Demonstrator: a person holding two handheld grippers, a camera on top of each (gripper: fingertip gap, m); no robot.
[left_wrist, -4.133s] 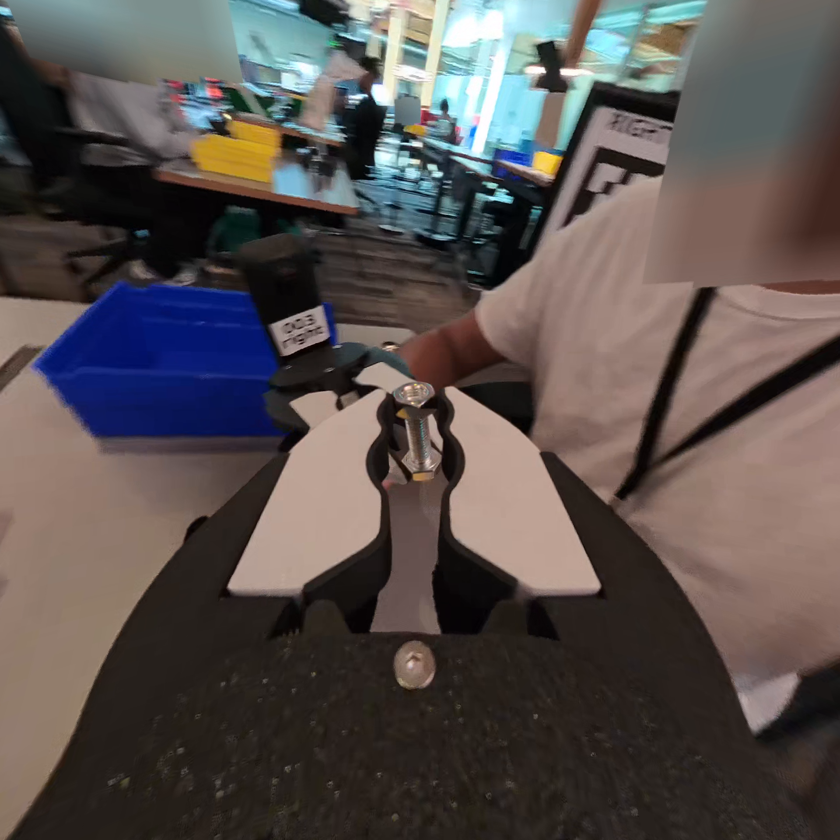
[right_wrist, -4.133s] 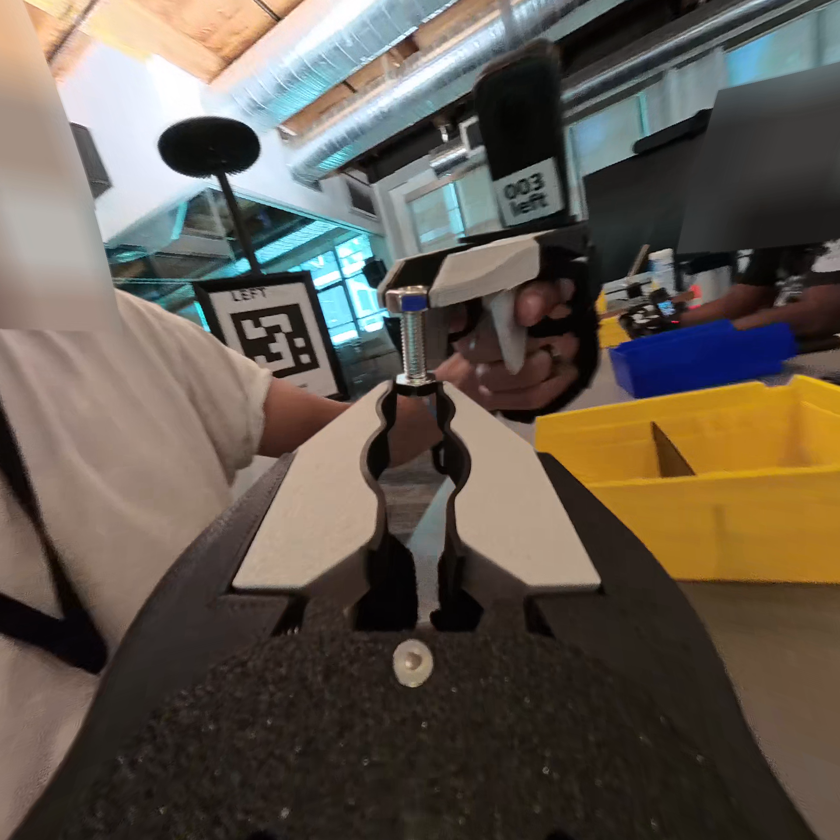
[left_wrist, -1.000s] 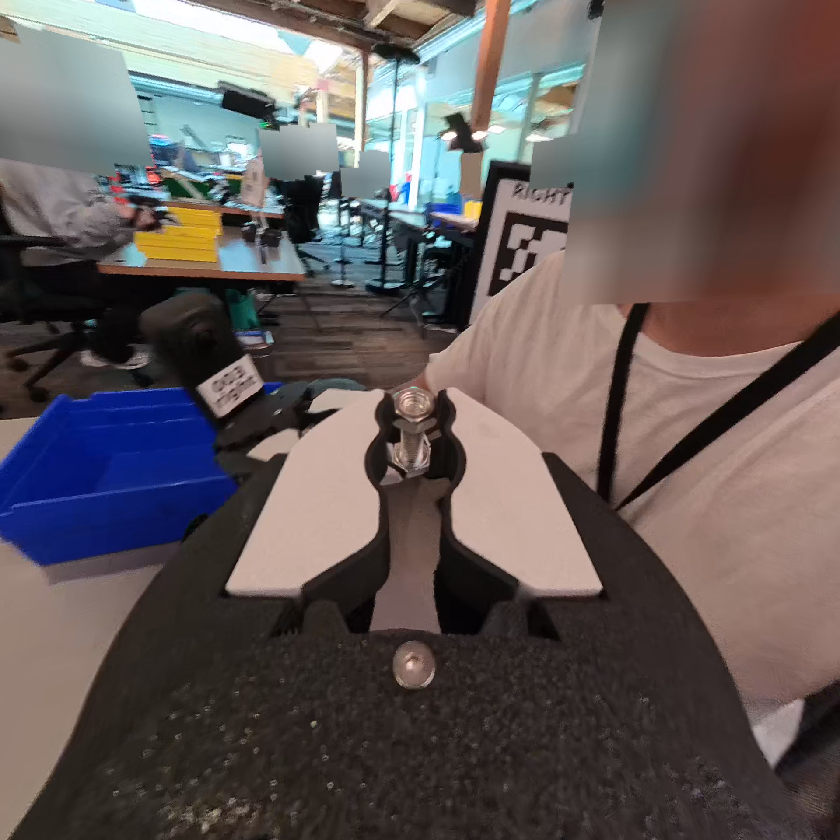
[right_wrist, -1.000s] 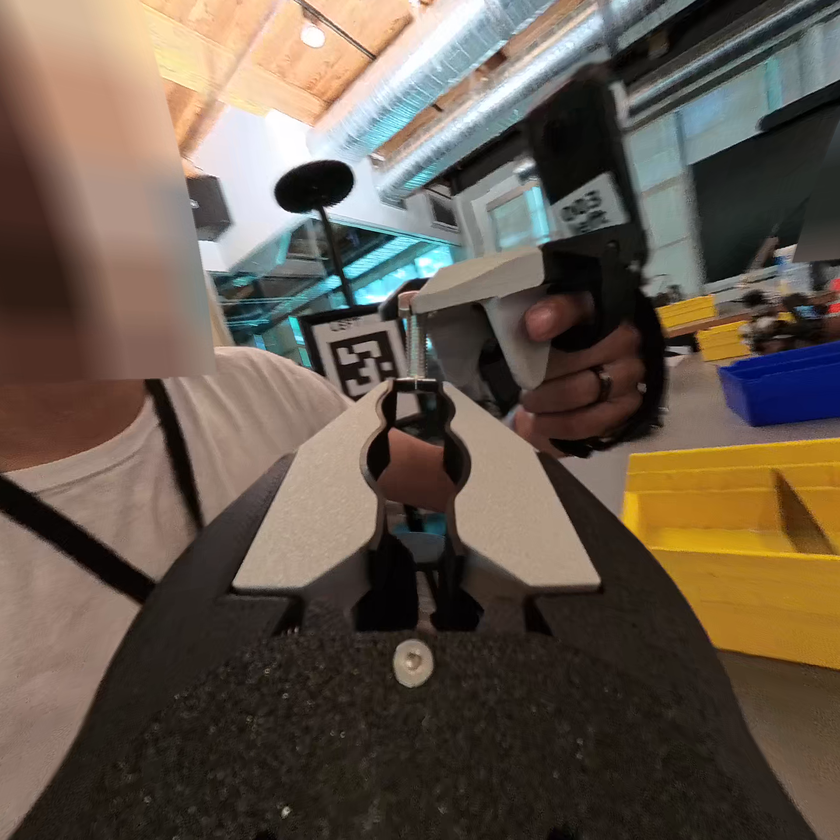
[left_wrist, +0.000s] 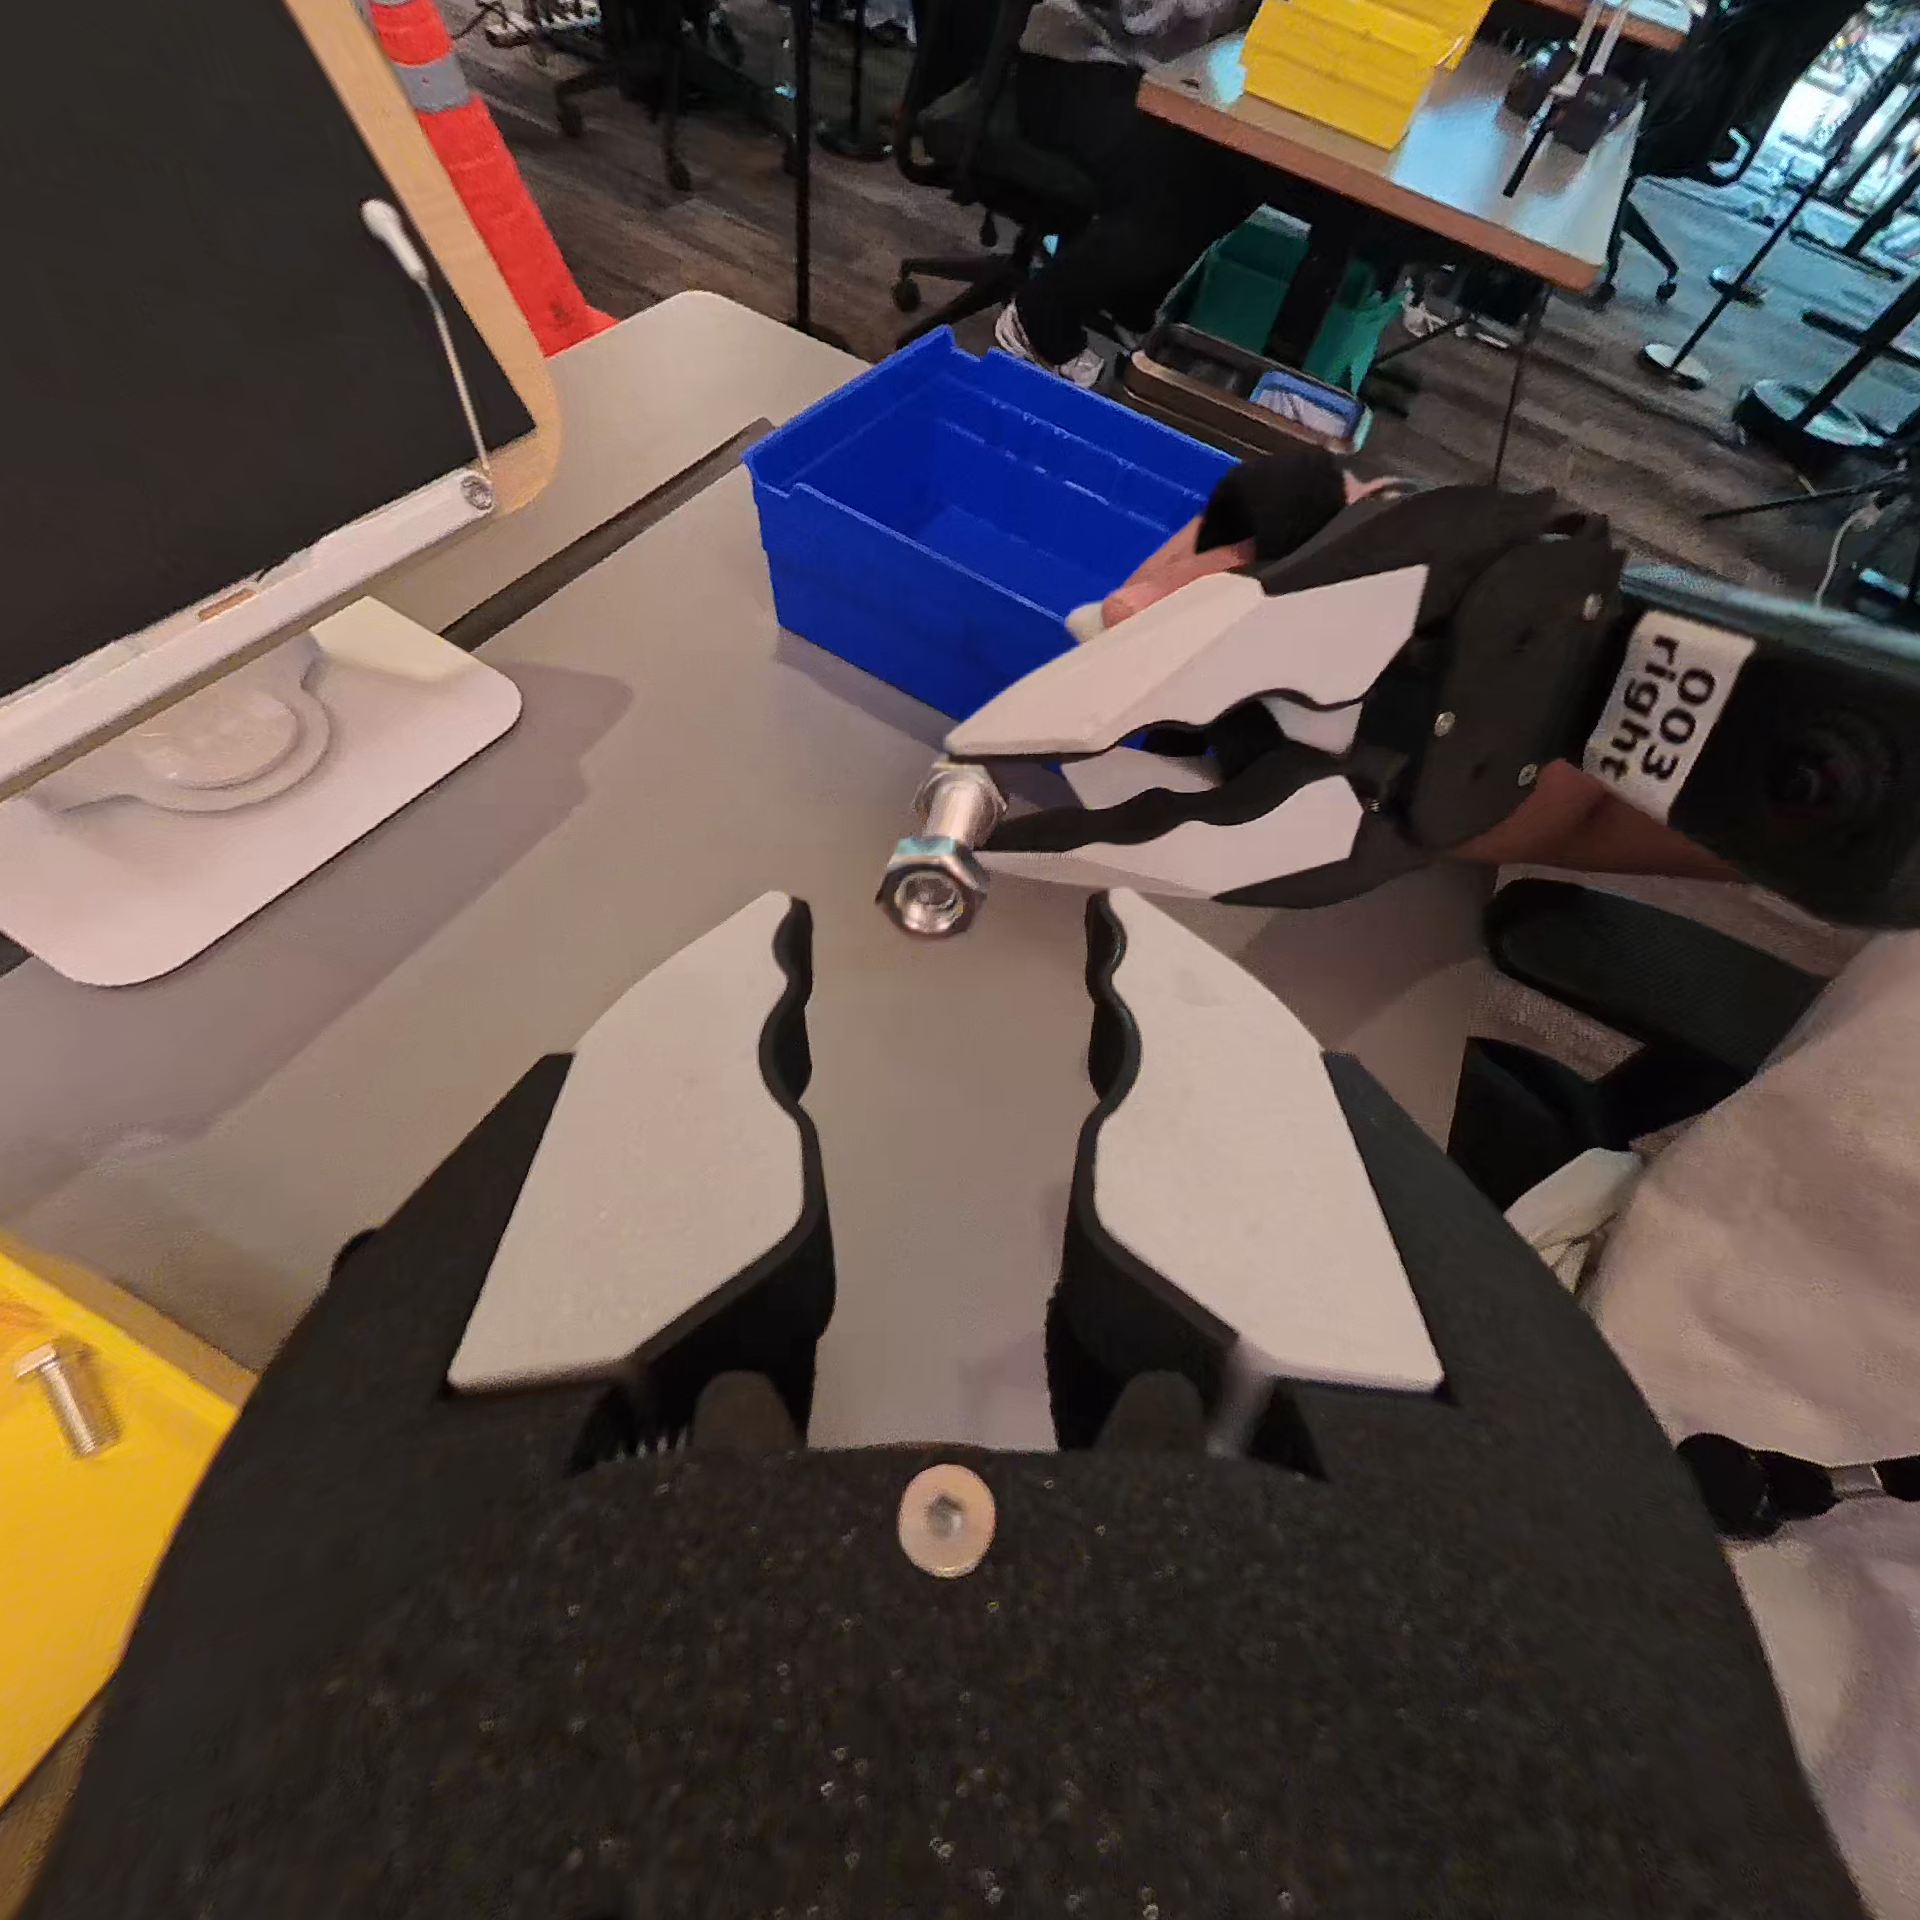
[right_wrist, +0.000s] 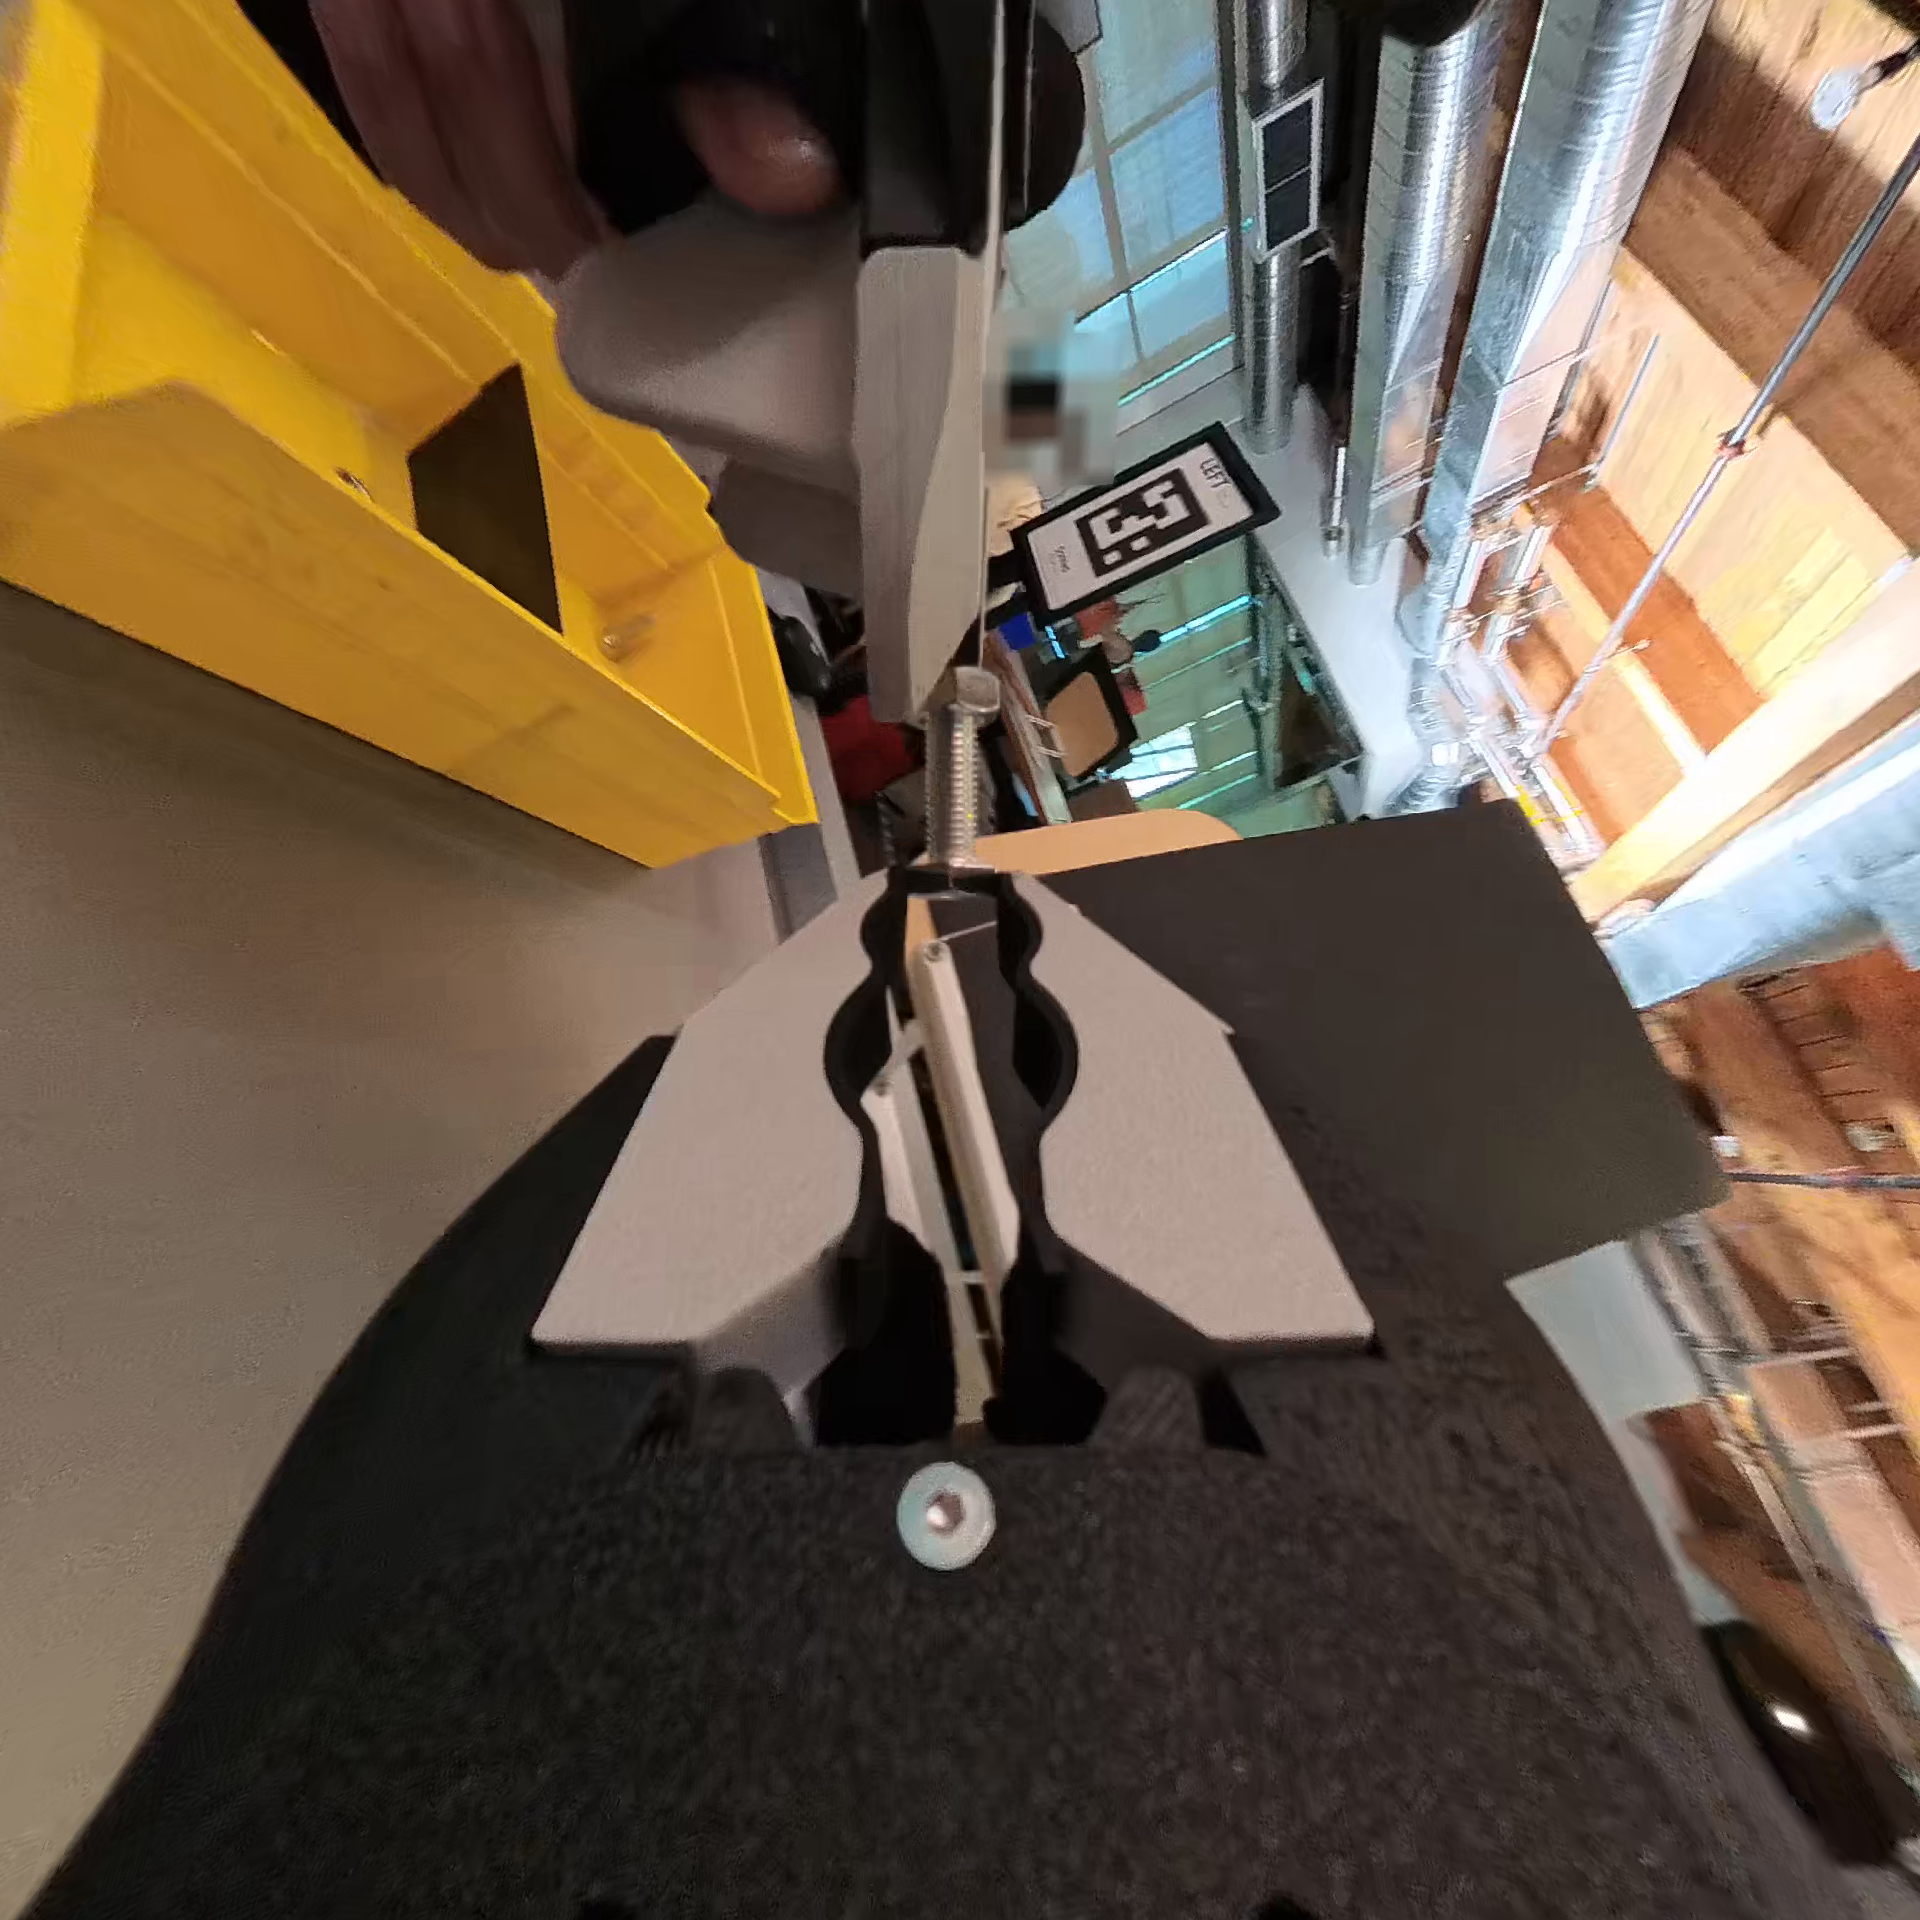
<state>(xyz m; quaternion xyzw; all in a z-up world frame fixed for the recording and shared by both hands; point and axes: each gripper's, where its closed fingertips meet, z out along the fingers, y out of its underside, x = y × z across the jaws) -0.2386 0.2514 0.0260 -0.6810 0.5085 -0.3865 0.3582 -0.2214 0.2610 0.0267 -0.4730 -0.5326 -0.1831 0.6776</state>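
My left gripper (left_wrist: 940, 906) is open with its fingers spread wide and nothing between them, above the grey table (left_wrist: 582, 852). Just ahead of its fingertips is a silver bolt (left_wrist: 932, 891), seen head-on. My right gripper (left_wrist: 971, 800) comes in from the right and is shut on the nut at the bolt's far end. In the right wrist view my right gripper (right_wrist: 951, 883) pinches the nut at its tips. The threaded bolt (right_wrist: 954, 774) sticks straight out, its head beside a finger (right_wrist: 914, 468) of the left gripper.
A blue bin (left_wrist: 852, 582) stands on the table behind the right gripper. A monitor (left_wrist: 156, 312) on a white stand is at the left. A yellow bin (right_wrist: 312, 468) with a loose bolt (left_wrist: 68, 1392) is at the near left. A person's white shirt (left_wrist: 1766, 1195) is at the right. The tips of both grippers are at nearly the same place.
My left gripper has opened and let go of the bolt, then drawn back and tipped down towards the table. My right gripper has kept its hold on the nut and bolt.
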